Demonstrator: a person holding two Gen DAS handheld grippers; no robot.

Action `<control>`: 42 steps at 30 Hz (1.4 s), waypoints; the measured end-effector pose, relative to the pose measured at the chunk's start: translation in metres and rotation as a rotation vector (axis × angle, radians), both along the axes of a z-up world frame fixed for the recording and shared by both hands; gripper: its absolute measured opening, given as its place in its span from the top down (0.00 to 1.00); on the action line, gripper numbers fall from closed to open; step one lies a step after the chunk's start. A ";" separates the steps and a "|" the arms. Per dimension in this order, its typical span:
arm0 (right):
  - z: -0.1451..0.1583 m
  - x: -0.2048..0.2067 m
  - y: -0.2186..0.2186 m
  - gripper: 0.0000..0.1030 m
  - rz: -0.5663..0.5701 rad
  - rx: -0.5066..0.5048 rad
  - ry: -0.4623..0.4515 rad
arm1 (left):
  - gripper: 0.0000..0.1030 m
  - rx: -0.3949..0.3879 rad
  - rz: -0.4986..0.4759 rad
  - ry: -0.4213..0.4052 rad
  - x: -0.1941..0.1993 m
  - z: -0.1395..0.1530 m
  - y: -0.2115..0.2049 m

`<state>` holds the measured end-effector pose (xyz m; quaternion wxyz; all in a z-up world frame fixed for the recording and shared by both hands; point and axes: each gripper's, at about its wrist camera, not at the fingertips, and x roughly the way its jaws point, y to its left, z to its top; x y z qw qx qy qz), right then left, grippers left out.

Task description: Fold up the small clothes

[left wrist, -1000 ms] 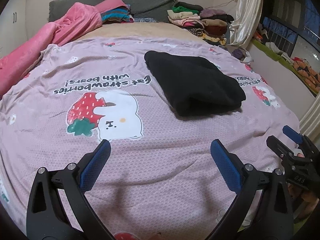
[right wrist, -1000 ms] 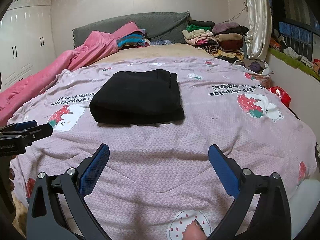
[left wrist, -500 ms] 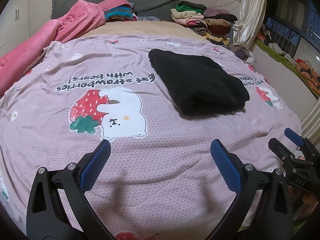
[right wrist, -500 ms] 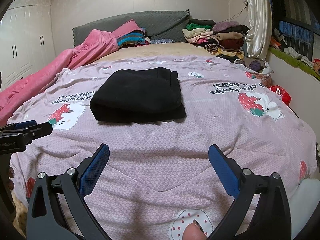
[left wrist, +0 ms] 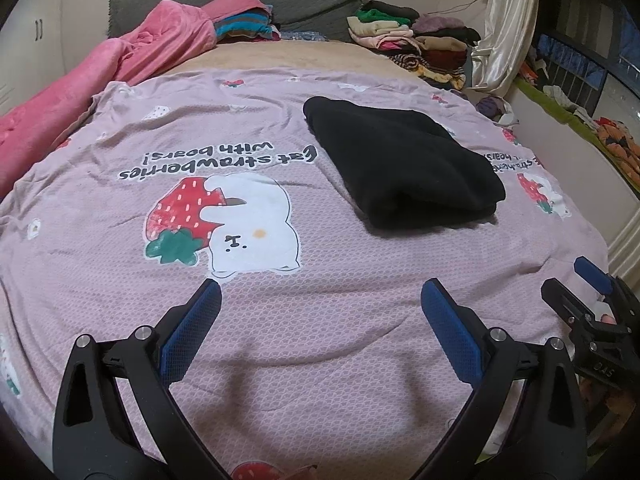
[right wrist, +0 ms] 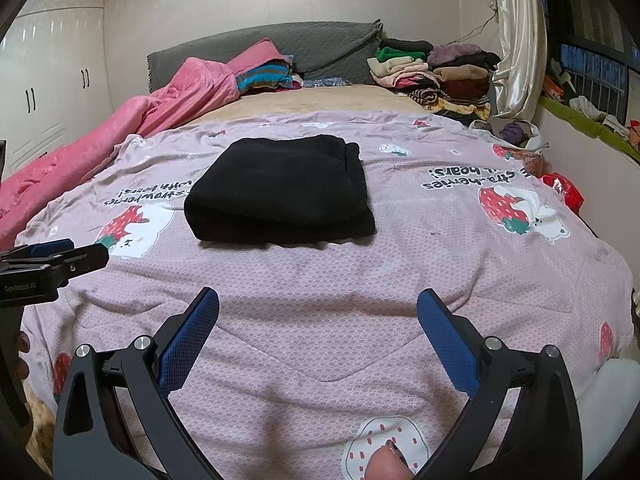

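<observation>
A black garment (left wrist: pixel 400 164) (right wrist: pixel 282 190) lies folded into a thick rectangle on the pink strawberry-and-bear bedspread (left wrist: pixel 280 320) (right wrist: pixel 420 260). My left gripper (left wrist: pixel 320 292) hovers open over the near part of the bed, well short of the garment, with nothing between its blue pads. Equally open and empty, my right gripper (right wrist: pixel 318 300) sits near the bed's front edge, facing the garment. In the left wrist view the right gripper (left wrist: pixel 576 280) shows at the right edge; the left gripper (right wrist: pixel 68 252) shows at the left edge of the right wrist view.
A pink blanket (right wrist: pixel 120 132) runs along the left side of the bed. Stacks of folded clothes (right wrist: pixel 432 72) sit at the far right by the grey headboard (right wrist: pixel 280 44). A curtain (right wrist: pixel 516 40) and a window ledge with items are on the right; white wardrobes (right wrist: pixel 48 80) stand left.
Both grippers stay open and empty. The left wrist view has shifted slightly, so the black garment and the bear print sit a little lower and closer in it.
</observation>
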<state>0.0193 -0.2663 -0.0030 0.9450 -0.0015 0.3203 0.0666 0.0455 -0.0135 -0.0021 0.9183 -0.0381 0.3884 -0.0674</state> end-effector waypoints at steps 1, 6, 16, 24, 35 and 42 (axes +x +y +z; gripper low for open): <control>0.000 0.000 0.000 0.04 0.001 0.002 0.001 | 0.09 0.000 0.001 0.003 0.000 0.000 0.000; 0.000 -0.001 0.001 0.04 -0.001 -0.001 -0.002 | 0.09 0.005 0.006 0.001 -0.001 0.001 0.001; 0.001 -0.001 0.001 0.04 -0.001 -0.006 -0.001 | 0.09 0.020 0.017 0.003 -0.001 0.001 0.003; 0.002 -0.001 0.001 0.04 -0.003 -0.009 -0.002 | 0.09 0.006 0.016 0.015 -0.001 0.001 0.003; 0.002 0.002 -0.004 0.04 -0.026 -0.015 0.012 | 0.09 0.046 0.025 0.029 0.000 -0.002 0.003; -0.008 -0.005 -0.059 0.04 -0.263 0.008 0.066 | 0.09 -0.025 0.060 0.071 0.003 -0.011 0.032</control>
